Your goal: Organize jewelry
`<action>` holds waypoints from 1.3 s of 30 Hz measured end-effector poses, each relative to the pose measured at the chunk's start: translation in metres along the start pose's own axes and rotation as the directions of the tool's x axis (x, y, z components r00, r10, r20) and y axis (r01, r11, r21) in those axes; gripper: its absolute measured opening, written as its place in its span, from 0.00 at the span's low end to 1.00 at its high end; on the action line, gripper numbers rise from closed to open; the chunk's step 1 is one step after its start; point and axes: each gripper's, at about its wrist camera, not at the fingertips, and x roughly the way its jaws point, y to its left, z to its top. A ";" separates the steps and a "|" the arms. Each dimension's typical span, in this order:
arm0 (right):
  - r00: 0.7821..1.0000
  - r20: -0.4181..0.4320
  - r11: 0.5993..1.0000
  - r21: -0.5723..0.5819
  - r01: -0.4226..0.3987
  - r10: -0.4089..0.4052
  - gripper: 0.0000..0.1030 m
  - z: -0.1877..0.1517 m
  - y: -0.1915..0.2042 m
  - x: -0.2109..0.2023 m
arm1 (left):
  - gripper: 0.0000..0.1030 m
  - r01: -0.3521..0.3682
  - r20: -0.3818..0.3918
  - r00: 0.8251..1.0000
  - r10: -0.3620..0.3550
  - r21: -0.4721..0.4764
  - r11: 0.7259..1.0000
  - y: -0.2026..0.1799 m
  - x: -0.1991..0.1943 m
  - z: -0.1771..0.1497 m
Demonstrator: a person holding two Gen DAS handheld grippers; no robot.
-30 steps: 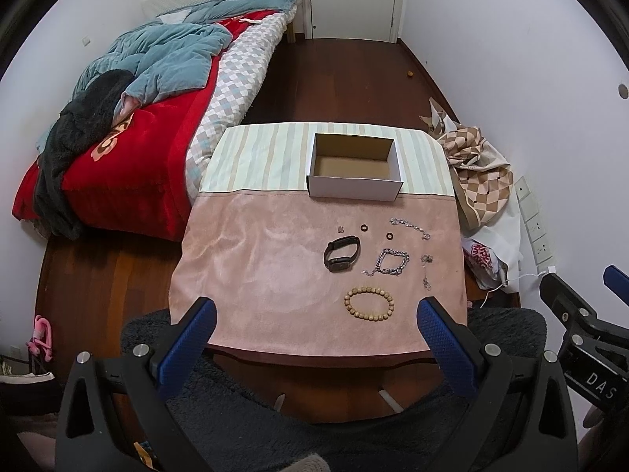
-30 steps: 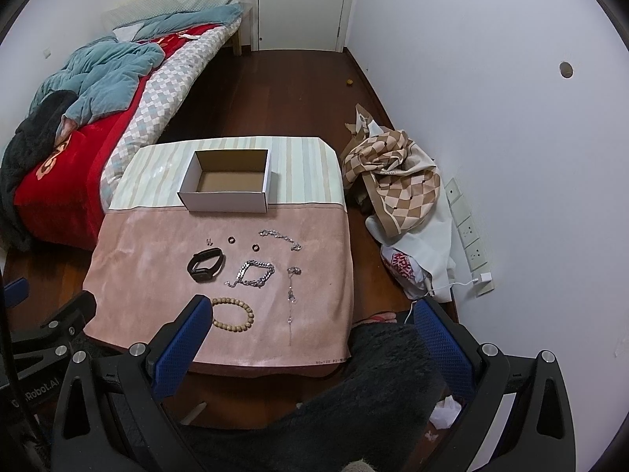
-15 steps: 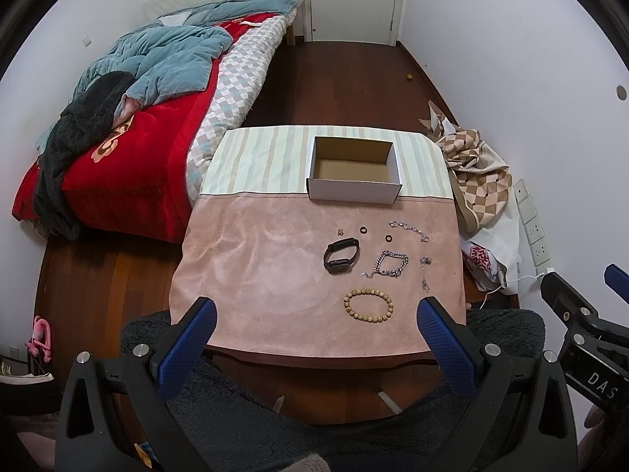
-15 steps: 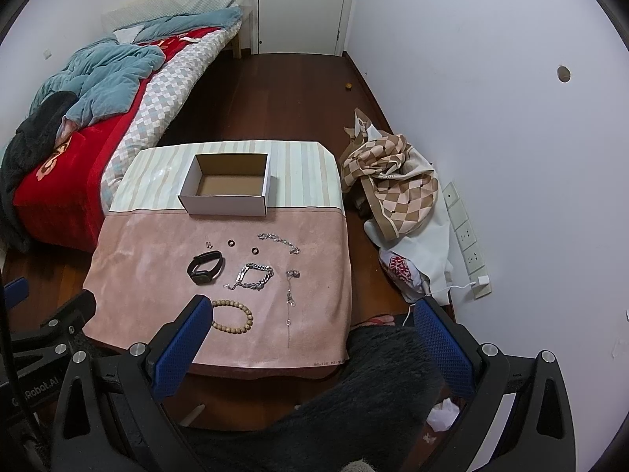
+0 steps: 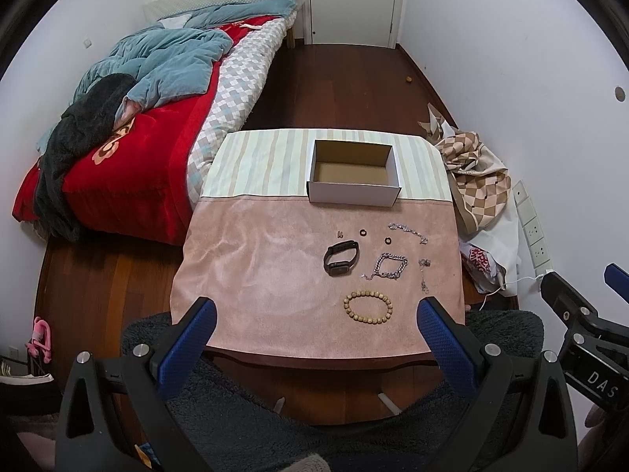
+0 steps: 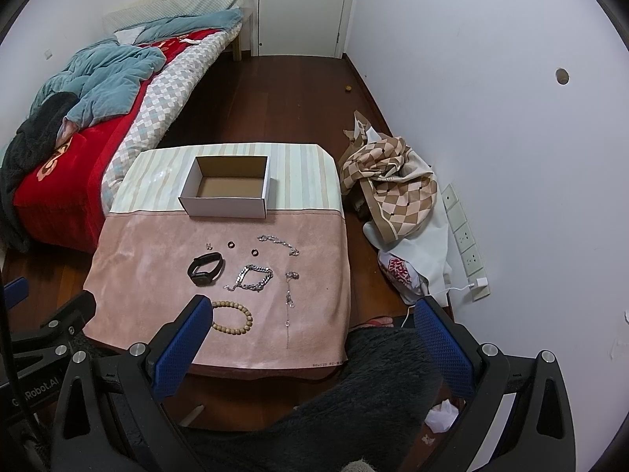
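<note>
**Both grippers hanging wide over the near table edge**

Left gripper [image 5: 314, 328] is hovering with its blue fingers spread wide, gripping nothing, and I am seeing the same on the right gripper [image 6: 310, 328], its jaws parted and free of any load. Both are sitting back from the pink cloth [image 5: 255, 267] covering the table's near half. Closest to me, the wooden bead bracelet [image 5: 368, 307] is lying flat. Just beyond it the black wristband [image 5: 340, 257] and the silver chain bracelet [image 5: 387, 266] are resting side by side, with a thin chain [image 6: 289, 299] trailing at their right. Two small dark rings [image 5: 362, 232] and another silver chain [image 5: 408, 231] are lying farther out. Behind them, the open cardboard box [image 5: 352, 196] is standing on the striped cloth [image 5: 255, 165].
</note>
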 end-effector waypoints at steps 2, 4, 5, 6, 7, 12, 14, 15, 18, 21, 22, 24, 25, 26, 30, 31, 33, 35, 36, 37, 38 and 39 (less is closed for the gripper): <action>1.000 0.000 1.000 0.000 0.000 0.000 1.00 -0.001 0.001 0.001 | 1.00 0.003 0.003 1.000 -0.003 0.001 1.000 0.002 -0.002 -0.002; 1.000 0.000 1.000 0.000 0.000 0.000 1.00 0.000 0.000 0.000 | 1.00 0.002 0.002 1.000 -0.002 0.000 1.000 0.003 -0.002 -0.001; 1.000 0.001 1.000 -0.001 0.000 0.000 1.00 0.000 0.001 0.000 | 1.00 0.002 0.002 1.000 -0.002 -0.001 1.000 0.002 -0.002 -0.001; 1.000 0.001 1.000 -0.002 0.001 -0.001 1.00 0.000 0.000 -0.001 | 1.00 0.002 0.002 1.000 -0.002 -0.002 1.000 0.003 -0.002 -0.002; 1.000 0.001 1.000 -0.001 0.000 0.000 1.00 0.000 0.000 0.000 | 1.00 0.003 0.002 1.000 -0.003 -0.002 1.000 0.002 -0.002 -0.002; 1.000 0.000 1.000 0.000 -0.001 0.001 1.00 0.000 0.000 -0.001 | 1.00 0.003 0.002 1.000 -0.003 -0.001 1.000 0.003 -0.002 -0.002; 1.000 0.002 1.000 0.002 -0.002 0.002 1.00 0.000 0.001 -0.001 | 1.00 0.003 0.001 1.000 -0.003 0.000 1.000 0.003 -0.002 -0.003; 1.000 0.001 1.000 0.002 -0.001 0.001 1.00 0.000 0.001 -0.001 | 1.00 0.004 -0.001 1.000 -0.004 0.000 1.000 0.003 -0.001 -0.003; 1.000 0.001 1.000 0.003 -0.002 0.002 1.00 0.000 0.001 -0.001 | 1.00 0.005 -0.006 1.000 -0.005 -0.003 1.000 0.002 0.001 -0.004; 1.000 0.001 1.000 0.007 0.000 0.000 1.00 0.001 0.000 0.000 | 1.00 0.002 -0.005 1.000 -0.002 -0.005 1.000 0.004 0.006 -0.005; 1.000 0.000 1.000 0.010 -0.001 0.001 1.00 0.002 0.000 0.001 | 1.00 -0.006 0.004 1.000 0.006 -0.008 1.000 0.006 0.009 -0.004; 1.000 -0.004 1.000 0.022 0.001 -0.001 1.00 0.005 -0.003 0.008 | 1.00 -0.025 0.023 0.999 0.025 -0.019 1.000 0.009 0.019 -0.001; 1.000 -0.012 1.000 0.026 0.002 -0.002 1.00 0.006 -0.003 0.015 | 1.00 -0.036 0.025 0.999 0.037 -0.021 0.999 0.012 0.026 0.000; 1.000 -0.024 0.999 0.033 -0.002 0.003 1.00 0.007 -0.004 0.024 | 1.00 -0.045 0.025 0.999 0.045 -0.024 0.999 0.013 0.033 0.001; 0.996 -0.083 0.998 0.048 -0.027 0.031 1.00 0.008 0.001 0.078 | 1.00 -0.100 -0.013 0.995 0.100 -0.009 0.995 0.020 0.083 0.002; 0.994 -0.101 0.998 0.045 -0.037 0.042 1.00 0.006 0.004 0.093 | 1.00 -0.112 -0.037 0.993 0.112 0.002 0.994 0.022 0.101 0.000; 0.986 -0.153 0.997 0.034 -0.066 0.070 1.00 0.000 0.015 0.132 | 1.00 -0.134 -0.073 0.988 0.135 0.016 0.991 0.027 0.129 -0.003; 0.973 -0.214 0.997 0.018 -0.081 0.083 1.00 -0.009 0.027 0.170 | 1.00 -0.163 -0.127 0.978 0.166 0.036 0.986 0.032 0.162 -0.009; 0.967 -0.244 0.997 0.009 -0.075 0.075 1.00 -0.014 0.033 0.189 | 1.00 -0.175 -0.147 0.973 0.180 0.041 0.984 0.032 0.175 -0.011; 0.961 -0.269 0.997 -0.005 -0.071 0.067 0.99 -0.019 0.038 0.206 | 1.00 -0.190 -0.173 0.965 0.195 0.041 0.981 0.035 0.190 -0.014; 0.953 -0.296 0.997 -0.014 -0.075 0.067 0.95 -0.026 0.044 0.225 | 1.00 -0.193 -0.190 0.962 0.197 0.039 0.980 0.036 0.199 -0.016; 0.943 -0.326 0.997 -0.015 -0.082 0.073 0.94 -0.033 0.049 0.243 | 1.00 -0.193 -0.206 0.959 0.196 0.034 0.981 0.039 0.213 -0.019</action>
